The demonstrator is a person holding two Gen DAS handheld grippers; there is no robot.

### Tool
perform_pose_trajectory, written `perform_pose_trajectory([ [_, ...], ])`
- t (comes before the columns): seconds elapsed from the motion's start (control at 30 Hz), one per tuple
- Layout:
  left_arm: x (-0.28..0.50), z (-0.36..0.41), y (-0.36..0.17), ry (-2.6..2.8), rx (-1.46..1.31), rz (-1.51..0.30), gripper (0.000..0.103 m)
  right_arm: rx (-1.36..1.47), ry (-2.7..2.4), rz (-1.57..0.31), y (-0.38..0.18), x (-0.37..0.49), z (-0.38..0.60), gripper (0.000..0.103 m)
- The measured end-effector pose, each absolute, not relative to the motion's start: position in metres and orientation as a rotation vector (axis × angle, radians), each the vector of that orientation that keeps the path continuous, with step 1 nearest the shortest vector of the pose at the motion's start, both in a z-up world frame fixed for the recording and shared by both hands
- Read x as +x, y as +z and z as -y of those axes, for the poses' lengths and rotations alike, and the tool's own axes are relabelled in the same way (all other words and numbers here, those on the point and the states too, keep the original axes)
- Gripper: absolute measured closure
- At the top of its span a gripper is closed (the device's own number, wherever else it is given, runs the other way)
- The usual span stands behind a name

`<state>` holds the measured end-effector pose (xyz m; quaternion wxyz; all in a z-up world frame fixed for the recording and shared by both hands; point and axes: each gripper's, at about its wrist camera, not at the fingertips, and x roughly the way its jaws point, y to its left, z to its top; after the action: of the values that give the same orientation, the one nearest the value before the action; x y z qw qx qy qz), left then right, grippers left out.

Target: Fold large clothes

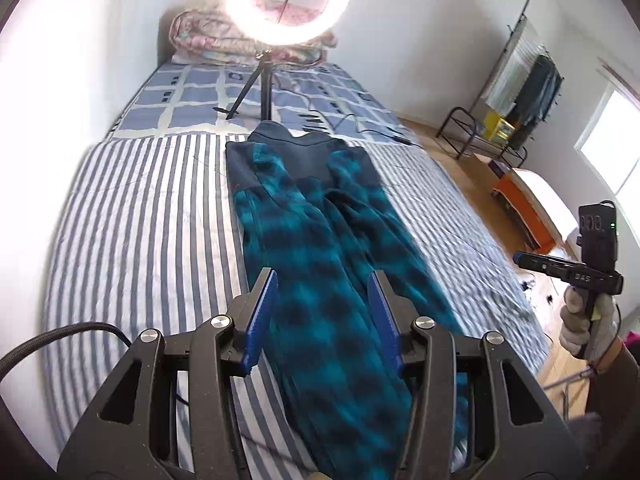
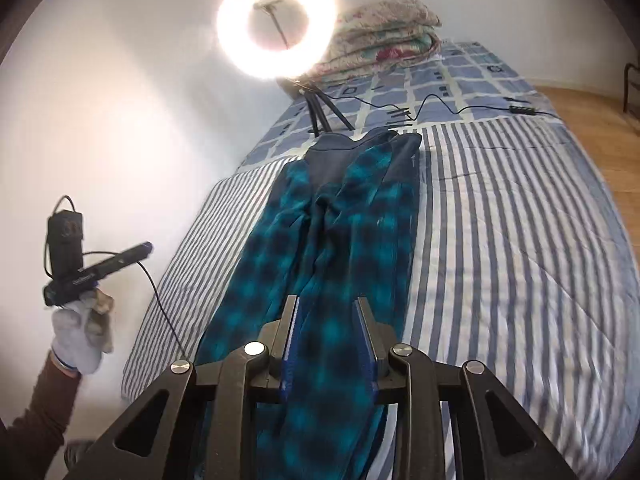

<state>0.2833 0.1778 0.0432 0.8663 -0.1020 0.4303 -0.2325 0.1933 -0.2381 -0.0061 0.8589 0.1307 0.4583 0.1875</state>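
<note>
**Both sides folded in, grippers hanging clear above the hem end**

Left gripper [image 1: 322, 316] is sitting with its jaws spread, nothing between the pads; the fabric seen through the gap is lying on the bed below. Right gripper [image 2: 327, 332] is showing a narrower gap, also pinching nothing. Both are hovering above the near end of the jacket [image 1: 320, 240], which is lying lengthwise down the middle of the striped blanket [image 1: 140, 240], collar at the far end, both sides and sleeves already folded inward into a long narrow strip.

Judging by that, the side folds are done and the lengthwise fold is what's coming up. Next move is calling for both grippers dropping to the two near hem corners, pinching through all layers, then carrying the hem toward the collar without letting the tucked sleeves slide out.

Room: open striped blanket is running along both sides of the jacket. Wall is sitting close on the left, bed edge and wood floor on the right. Past the collar the ring light [image 1: 288, 0] tripod is standing just beyond it with a cable [image 2: 440, 104] trailing across the checked sheet [image 2: 460, 76], so travel at the far end is looking tight
</note>
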Motion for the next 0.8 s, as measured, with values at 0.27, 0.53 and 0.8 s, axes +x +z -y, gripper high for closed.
perform_pose_trajectory([
  [0.27, 0.19, -0.202, 0.084, -0.492, -0.274, -0.883, 0.046, 0.215, 0.45, -0.944, 0.029, 0.088, 0.215, 0.071],
  [0.53, 0.144, -0.226, 0.051, -0.482, -0.442, -0.935, 0.031, 0.178, 0.467, -0.954, 0.014, 0.018, 0.209, 0.04],
  [0.8, 0.14, -0.203, -0.063, -0.509, -0.638, -1.203, 0.031, 0.249, 0.384, -1.141, -0.067, 0.017, 0.223, 0.032],
])
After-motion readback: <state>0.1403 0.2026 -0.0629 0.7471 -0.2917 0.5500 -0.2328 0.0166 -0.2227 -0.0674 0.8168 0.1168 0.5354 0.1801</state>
